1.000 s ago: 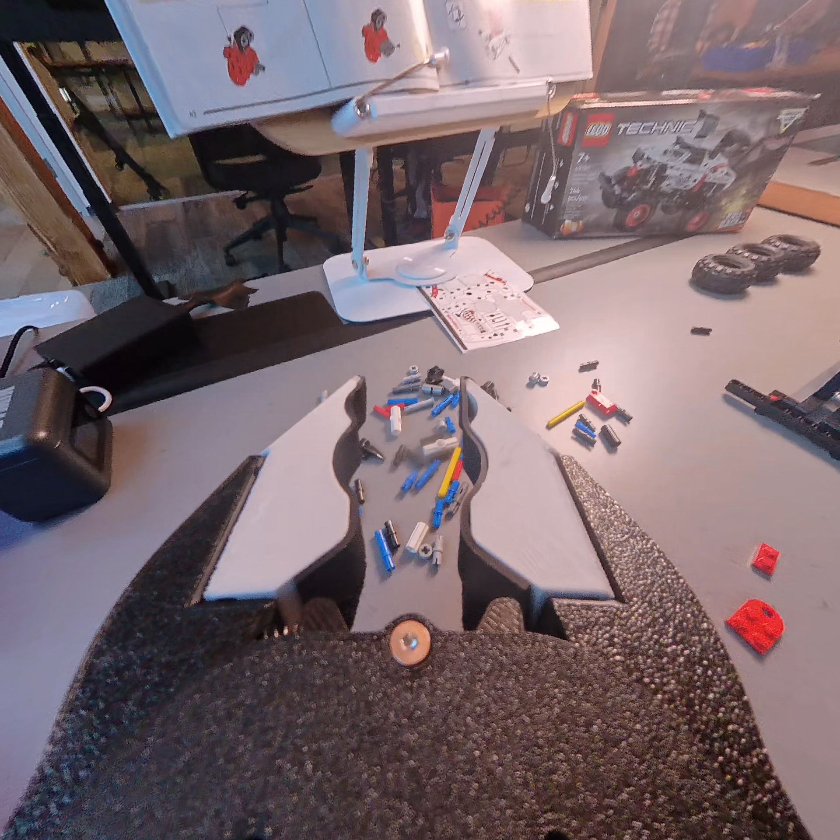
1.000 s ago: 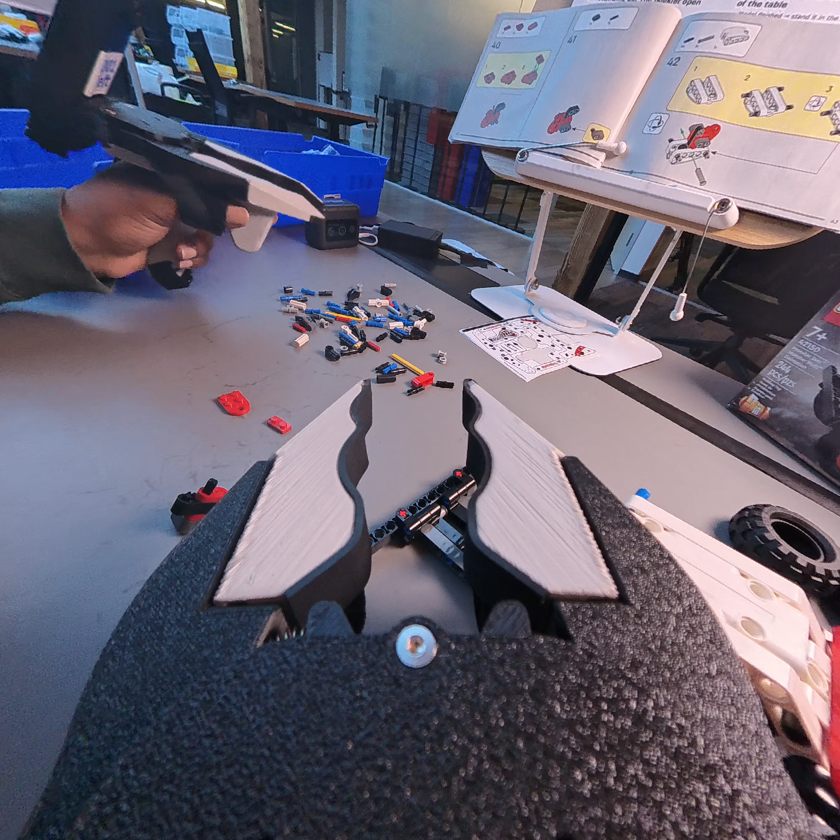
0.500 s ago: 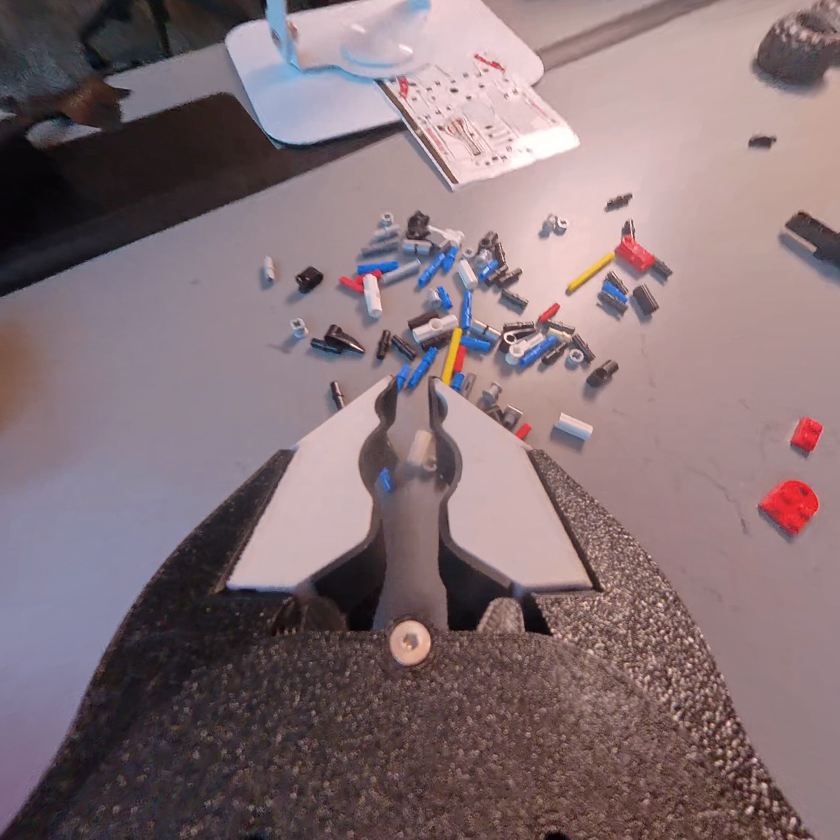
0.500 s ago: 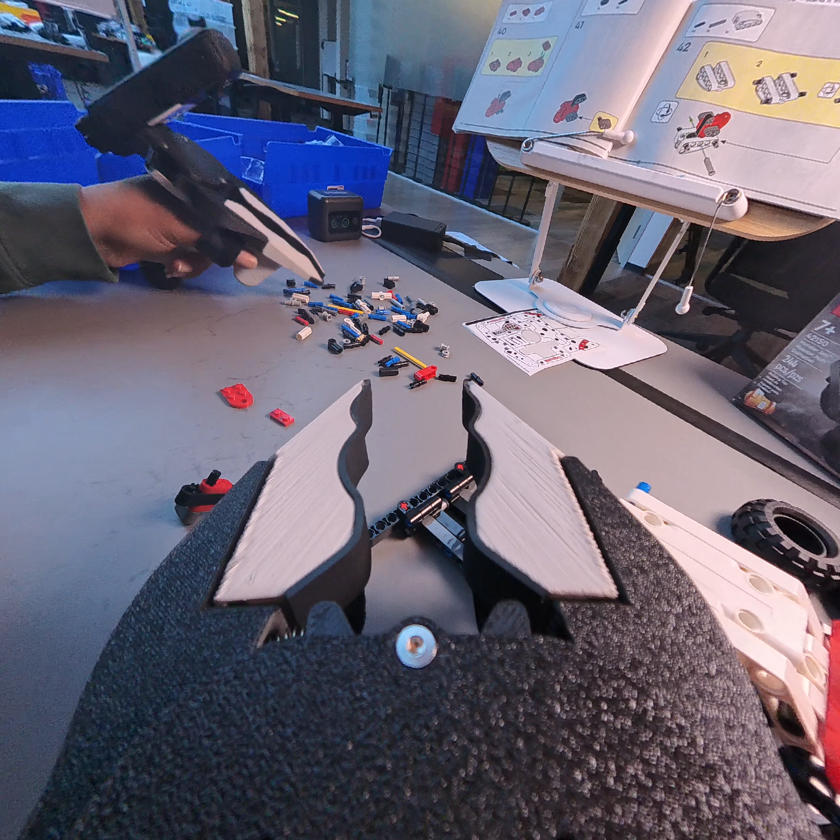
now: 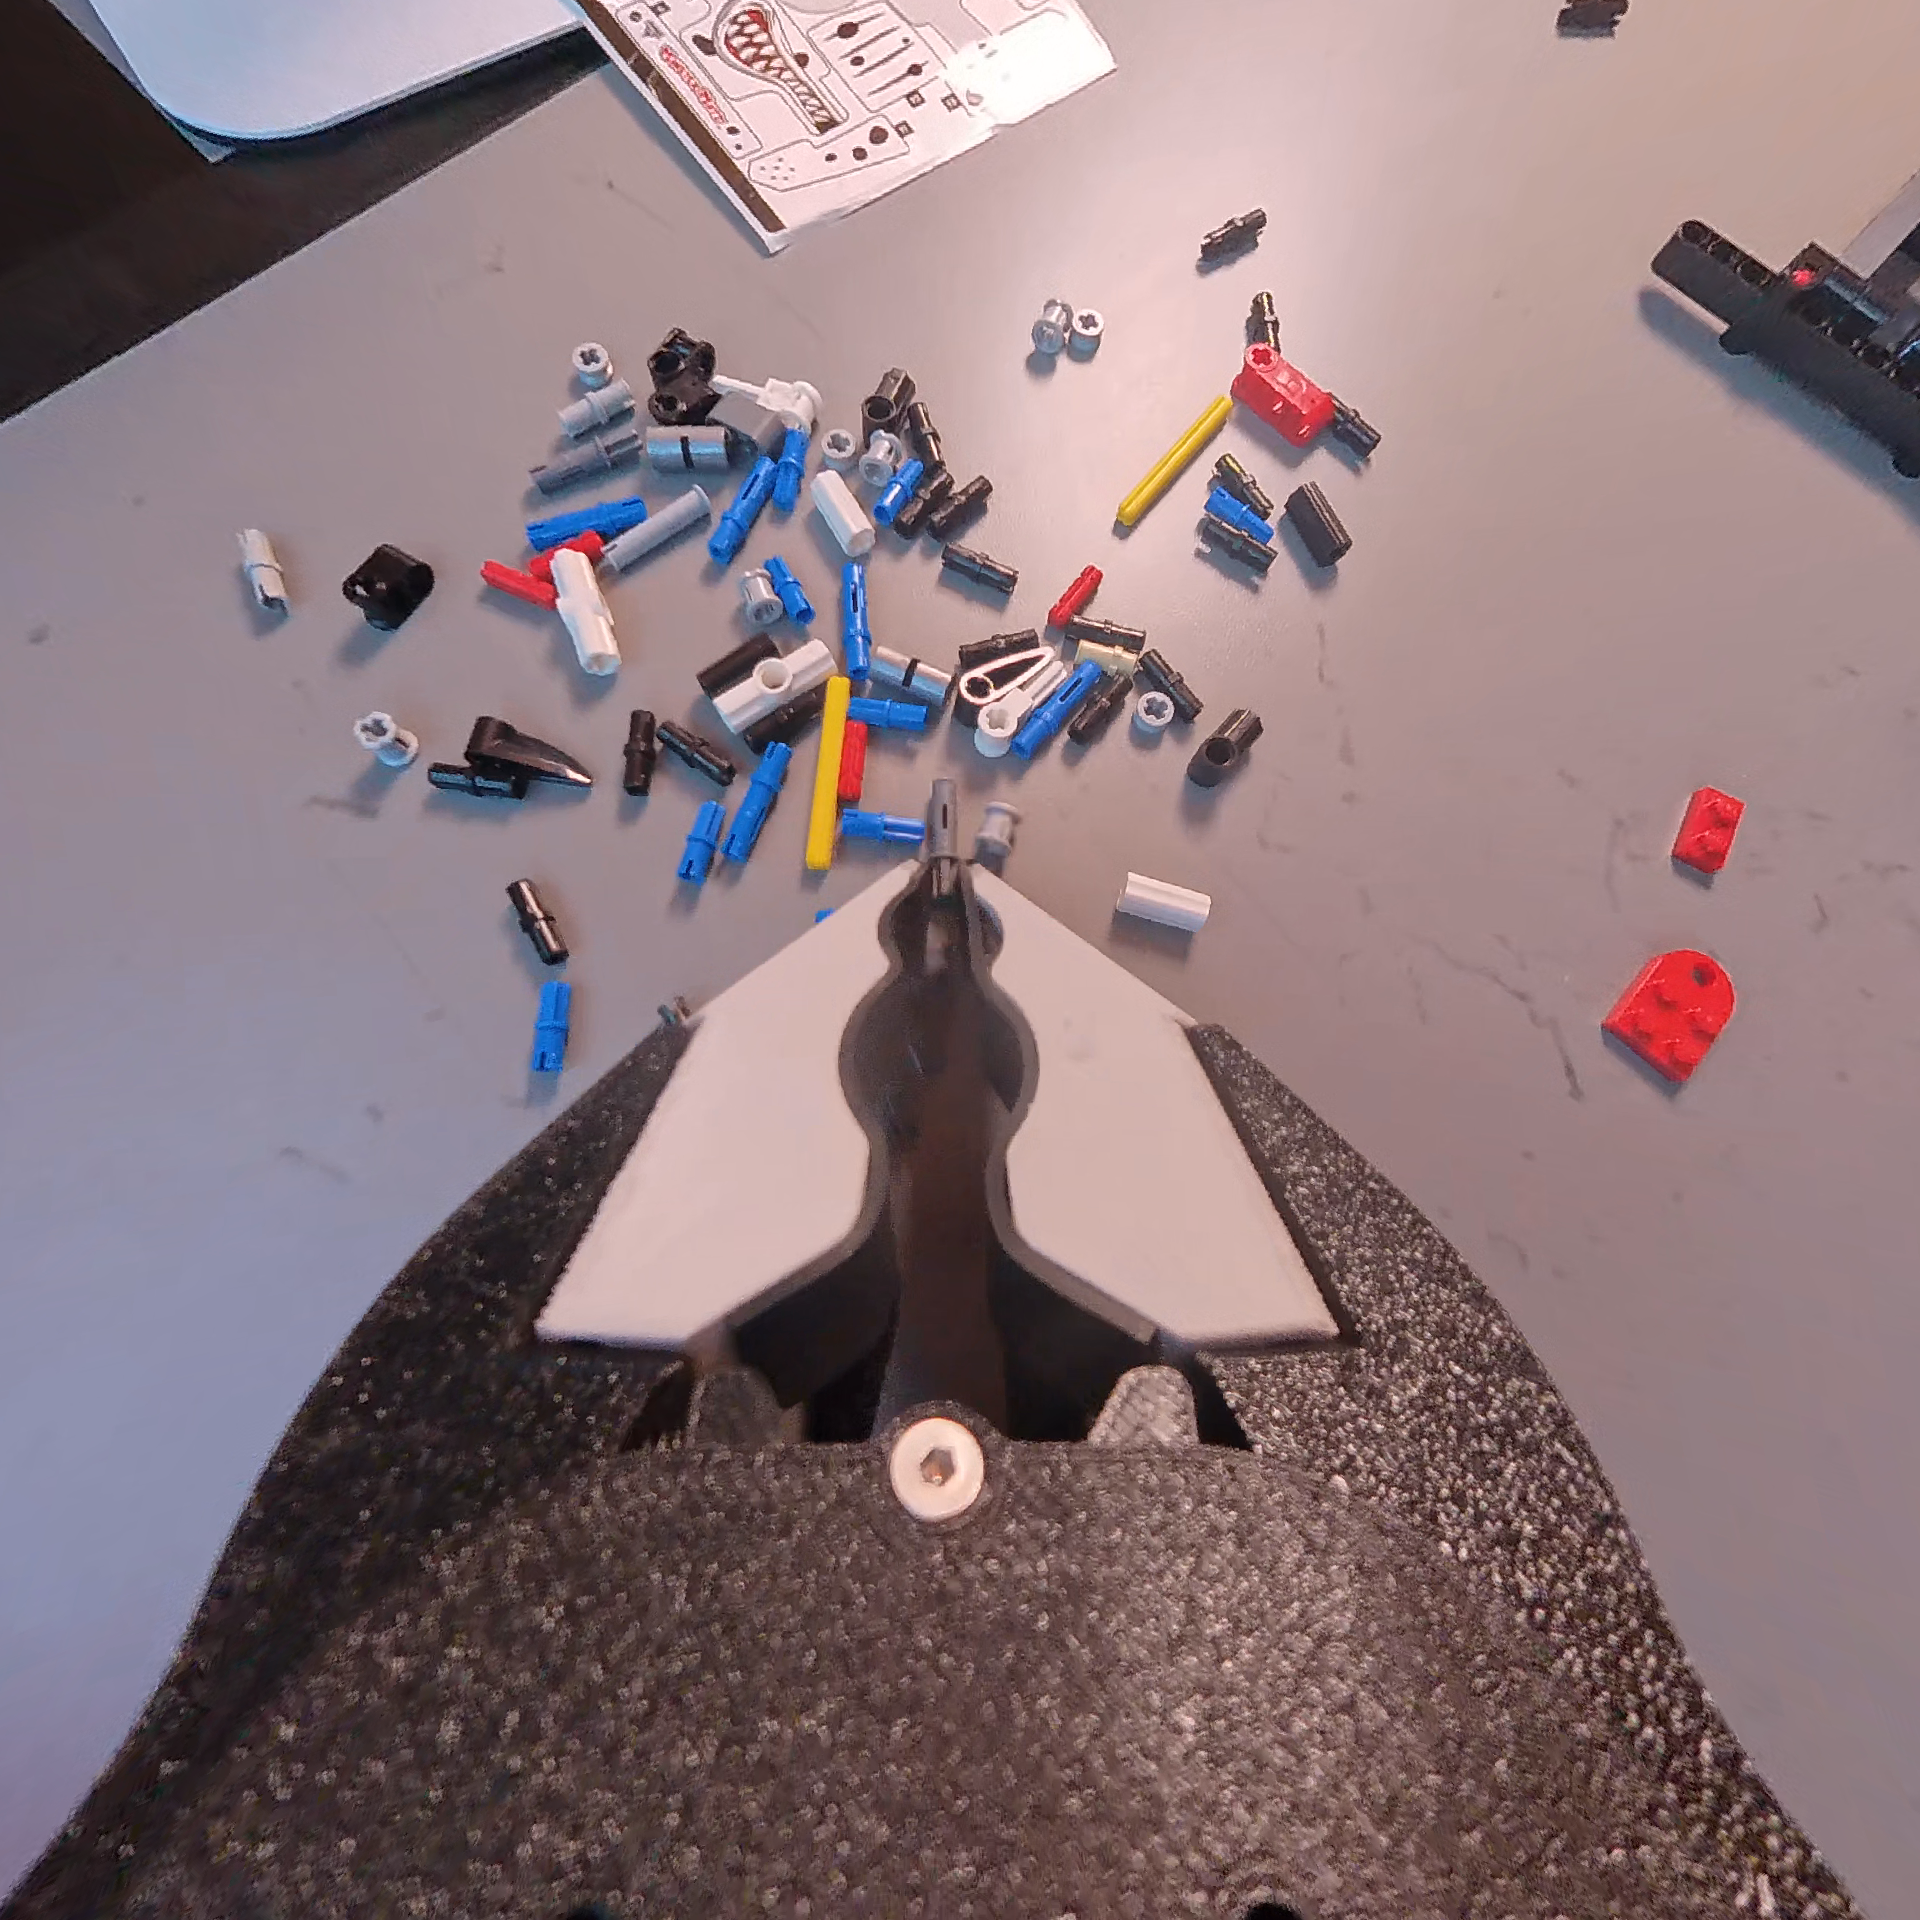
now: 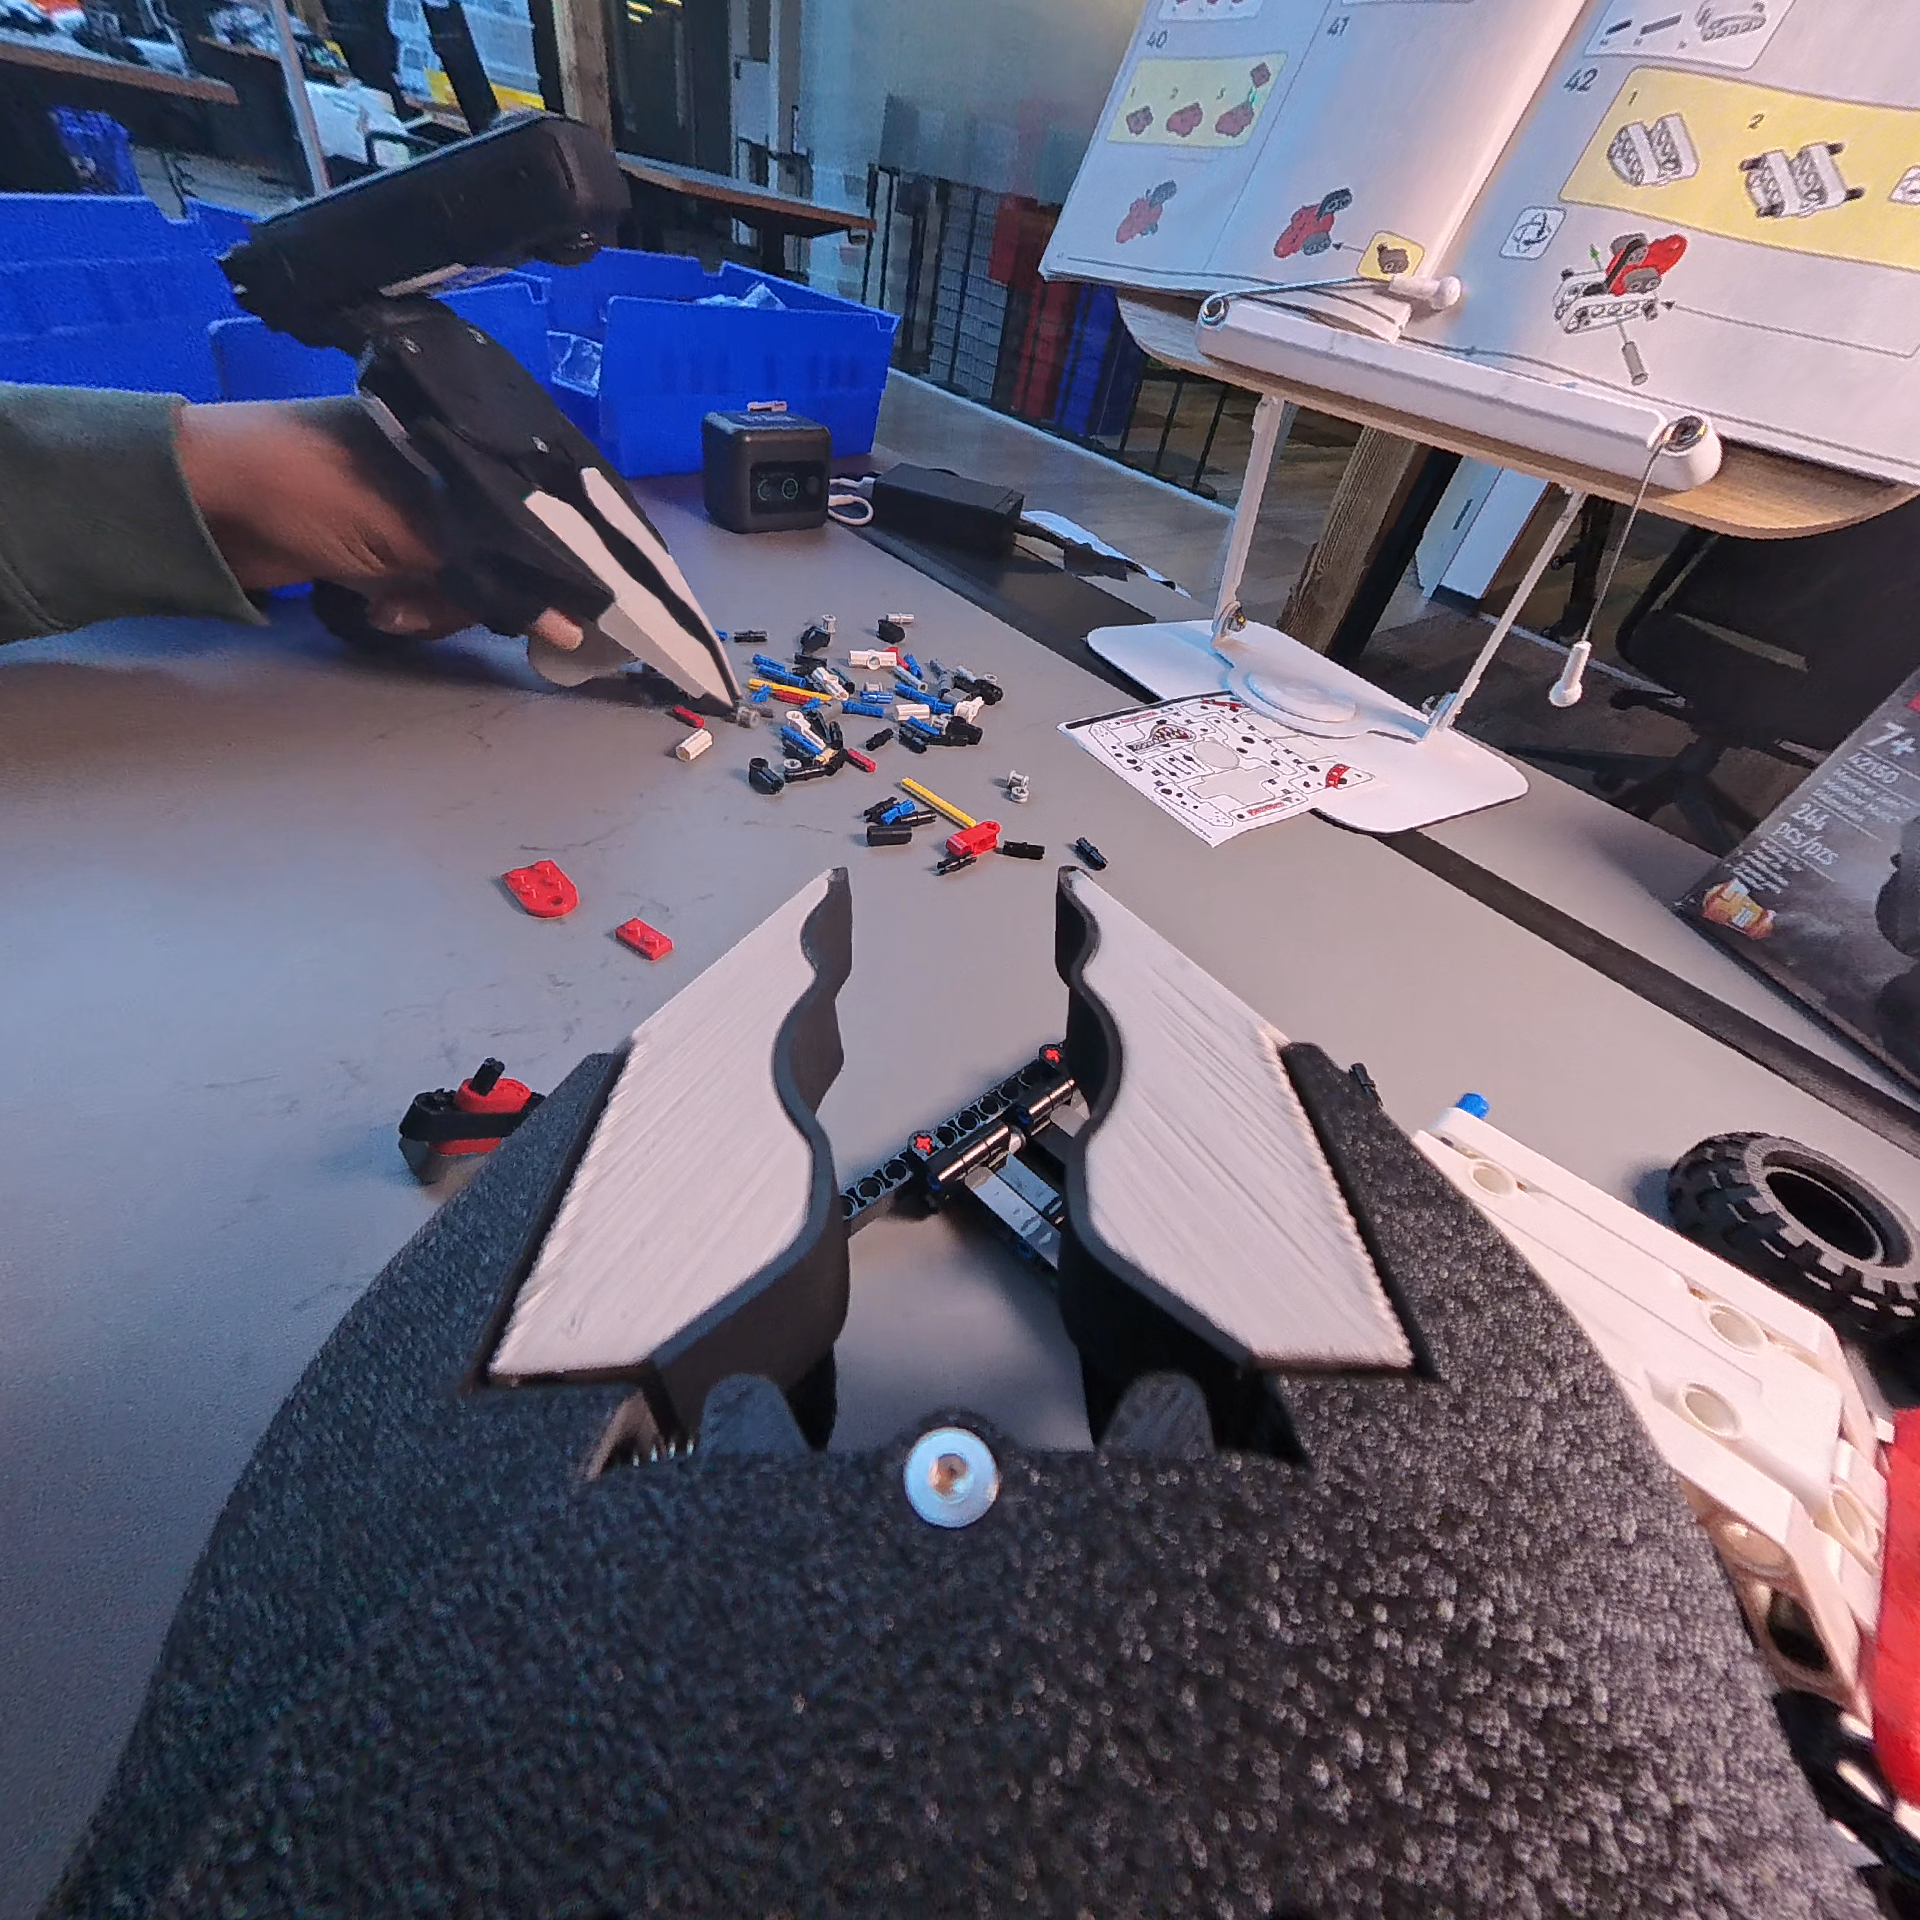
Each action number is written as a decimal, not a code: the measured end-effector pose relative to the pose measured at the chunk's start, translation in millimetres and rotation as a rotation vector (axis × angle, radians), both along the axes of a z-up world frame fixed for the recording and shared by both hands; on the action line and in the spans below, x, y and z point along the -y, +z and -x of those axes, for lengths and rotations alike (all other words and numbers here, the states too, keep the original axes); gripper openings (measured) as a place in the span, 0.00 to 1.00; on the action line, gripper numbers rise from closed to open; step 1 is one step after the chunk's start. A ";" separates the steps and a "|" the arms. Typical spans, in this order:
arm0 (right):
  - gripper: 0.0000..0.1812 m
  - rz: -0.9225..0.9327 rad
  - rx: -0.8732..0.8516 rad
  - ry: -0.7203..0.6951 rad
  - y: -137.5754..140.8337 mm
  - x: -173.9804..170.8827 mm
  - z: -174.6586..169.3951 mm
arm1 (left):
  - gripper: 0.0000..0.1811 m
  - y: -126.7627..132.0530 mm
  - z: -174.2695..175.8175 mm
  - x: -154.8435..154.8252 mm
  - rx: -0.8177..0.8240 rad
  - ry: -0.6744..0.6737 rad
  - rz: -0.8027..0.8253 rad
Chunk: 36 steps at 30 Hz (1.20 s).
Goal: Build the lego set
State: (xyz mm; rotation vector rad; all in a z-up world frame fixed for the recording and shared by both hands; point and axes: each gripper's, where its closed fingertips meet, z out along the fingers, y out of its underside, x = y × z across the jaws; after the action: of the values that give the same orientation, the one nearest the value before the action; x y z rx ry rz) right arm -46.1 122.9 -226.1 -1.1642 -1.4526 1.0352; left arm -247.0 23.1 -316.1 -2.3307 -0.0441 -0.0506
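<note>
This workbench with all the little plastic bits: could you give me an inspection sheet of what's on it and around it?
Surface: grey scuffed tabletop, level.
Job's things: scattered pile of small blue, black, grey and yellow plastic pins; two red plates; black beam frame; white-and-red partly built body; black rubber tyre.
Clutter: printed sticker sheet; dark product box; small black cube camera.
Grippers: left tongs shut on small dark grey pin; right tongs open, empty.
Cables: white lead by black power brick.
Surroundings: open instruction booklet on white stand; blue bins.
</note>
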 end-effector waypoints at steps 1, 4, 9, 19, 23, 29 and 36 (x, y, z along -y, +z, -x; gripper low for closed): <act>0.22 0.000 0.000 0.000 0.1 0.0 -0.1 | 0.03 0.1 0.2 -1.1 -0.006 -0.001 0.000; 0.21 -0.004 -0.001 0.001 0.9 0.2 -0.6 | 0.03 5.1 -2.1 -5.9 -0.014 -0.022 -0.033; 0.21 -0.004 -0.007 0.000 2.9 -0.2 -1.5 | 0.14 17.8 -1.5 -11.2 -0.024 -0.017 -0.114; 0.21 -0.018 0.001 0.013 2.8 3.6 -2.1 | 0.21 5.2 -14.9 -38.0 -0.053 -0.114 -0.033; 0.21 -0.019 -0.001 0.010 3.3 2.6 -2.3 | 0.13 0.8 -10.1 -42.0 -0.041 -0.101 -0.002; 0.21 -0.019 0.008 0.008 0.1 2.5 -0.7 | 0.04 6.6 2.5 -44.4 -0.074 -0.043 -0.024; 0.21 -0.013 0.009 -0.003 -0.6 -0.1 -0.2 | 0.23 38.8 -8.6 -45.8 -0.057 -0.041 -0.139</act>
State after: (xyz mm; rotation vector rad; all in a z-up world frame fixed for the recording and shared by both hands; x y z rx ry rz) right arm -45.9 123.0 -226.6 -1.1629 -1.4624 1.0179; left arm -238.4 68.9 -277.2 -2.1928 0.0350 -0.0075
